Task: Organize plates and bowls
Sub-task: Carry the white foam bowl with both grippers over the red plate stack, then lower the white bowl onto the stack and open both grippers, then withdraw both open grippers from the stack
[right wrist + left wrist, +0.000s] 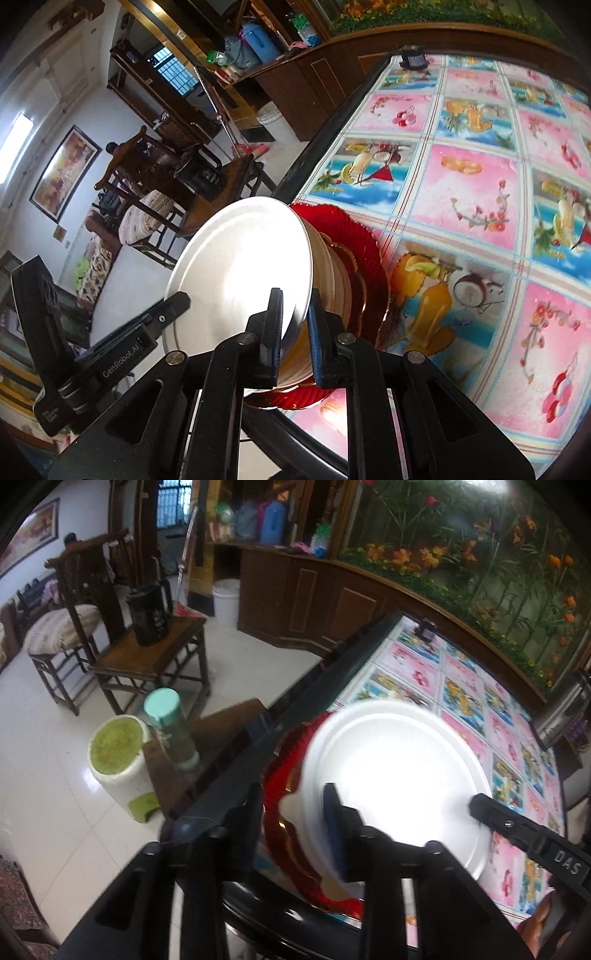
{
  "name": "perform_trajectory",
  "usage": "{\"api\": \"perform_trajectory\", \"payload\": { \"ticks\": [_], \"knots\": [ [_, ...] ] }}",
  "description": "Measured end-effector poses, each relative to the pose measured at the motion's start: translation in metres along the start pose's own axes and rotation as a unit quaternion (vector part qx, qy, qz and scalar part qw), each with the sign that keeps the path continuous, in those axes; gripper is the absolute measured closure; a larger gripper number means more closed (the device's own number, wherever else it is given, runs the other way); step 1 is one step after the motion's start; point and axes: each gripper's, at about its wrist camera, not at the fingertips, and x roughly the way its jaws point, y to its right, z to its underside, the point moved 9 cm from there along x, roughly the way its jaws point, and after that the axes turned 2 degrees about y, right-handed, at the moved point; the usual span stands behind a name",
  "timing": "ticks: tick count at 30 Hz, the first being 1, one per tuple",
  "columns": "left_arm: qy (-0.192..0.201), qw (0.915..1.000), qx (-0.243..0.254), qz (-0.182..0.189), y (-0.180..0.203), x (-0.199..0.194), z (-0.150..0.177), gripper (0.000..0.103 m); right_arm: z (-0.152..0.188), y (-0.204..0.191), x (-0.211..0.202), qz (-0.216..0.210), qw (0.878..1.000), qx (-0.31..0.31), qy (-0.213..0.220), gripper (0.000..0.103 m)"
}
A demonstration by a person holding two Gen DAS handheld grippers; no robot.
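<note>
I am setting the white plate (pixel 240 266) onto the stack (pixel 347 273) at the surface's (pixel 480 206) near edge. Left gripper (pixel 295 812) fingers standing apart around its rim, right gripper (pixel 295 317) fingers narrowly straddling the opposite rim; next I judge both must back off.

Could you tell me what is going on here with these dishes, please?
A person holding two grippers is stacking dishes at the table edge. A white plate tops a pile of cream dishes on a red glass plate. Its rim sits inside both grippers: the left gripper is open around it; whether the right gripper presses on it is unclear.
</note>
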Motion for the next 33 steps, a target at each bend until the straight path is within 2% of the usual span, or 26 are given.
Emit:
{"api": "perform_trajectory", "payload": {
  "ticks": [1, 3, 6, 8, 11, 12, 13, 15, 17, 20, 22, 25, 29, 33],
  "knots": [
    [0.005, 1.0, 0.001, -0.006, -0.003, -0.002, -0.001, 0.061, -0.002, 0.0, -0.003, 0.006, 1.0, -0.007, 0.007, 0.078],
    [0.016, 0.9997, 0.002, -0.017, -0.009, -0.007, -0.005, 0.053, -0.005, 0.003, -0.011, 0.009, 1.0, -0.009, 0.018, 0.068],
    [0.035, 0.9985, -0.004, -0.042, -0.022, -0.017, -0.011, 0.051, -0.012, 0.01, -0.026, -0.015, 0.999, -0.001, 0.03, 0.068],
    [0.051, 0.9969, -0.004, -0.059, -0.031, -0.026, -0.015, 0.049, -0.022, 0.024, -0.045, -0.015, 0.998, 0.006, 0.062, 0.068],
    [0.077, 0.9932, -0.005, -0.087, -0.038, -0.04, -0.023, 0.048, -0.041, 0.07, -0.087, 0.046, 0.989, 0.013, 0.142, 0.068],
    [0.088, 0.9922, -0.008, -0.088, -0.037, -0.046, -0.025, 0.048, -0.045, 0.085, -0.1, 0.07, 0.983, 0.013, 0.167, 0.065],
    [0.105, 0.9912, -0.006, -0.08, -0.031, -0.055, -0.028, 0.047, -0.049, 0.106, -0.117, 0.104, 0.975, 0.015, 0.194, 0.057],
    [0.125, 0.9904, 0.006, -0.058, -0.012, -0.066, -0.03, 0.037, -0.049, 0.143, -0.141, 0.147, 0.964, 0.027, 0.22, 0.054],
    [0.145, 0.9887, 0.031, -0.02, 0.023, -0.076, -0.029, 0.024, -0.042, 0.177, -0.159, 0.167, 0.957, 0.045, 0.233, 0.054],
    [0.167, 0.981, 0.094, 0.032, 0.089, -0.084, -0.019, 0.022, -0.024, 0.224, -0.181, 0.184, 0.948, 0.093, 0.244, 0.054],
    [0.153, 0.9765, 0.138, 0.064, 0.131, -0.079, -0.007, 0.022, -0.008, 0.247, -0.187, 0.179, 0.947, 0.123, 0.237, 0.054],
    [0.106, 0.9694, 0.184, 0.123, 0.19, -0.065, 0.019, 0.022, 0.01, 0.264, -0.192, 0.183, 0.945, 0.137, 0.233, 0.054],
    [0.088, 0.9584, 0.236, 0.135, 0.234, -0.054, 0.048, 0.022, 0.026, 0.268, -0.203, 0.183, 0.943, 0.137, 0.242, 0.054],
    [0.104, 0.9566, 0.238, 0.131, 0.235, -0.059, 0.047, 0.021, 0.031, 0.263, -0.214, 0.181, 0.941, 0.121, 0.259, 0.054]
  ]
}}
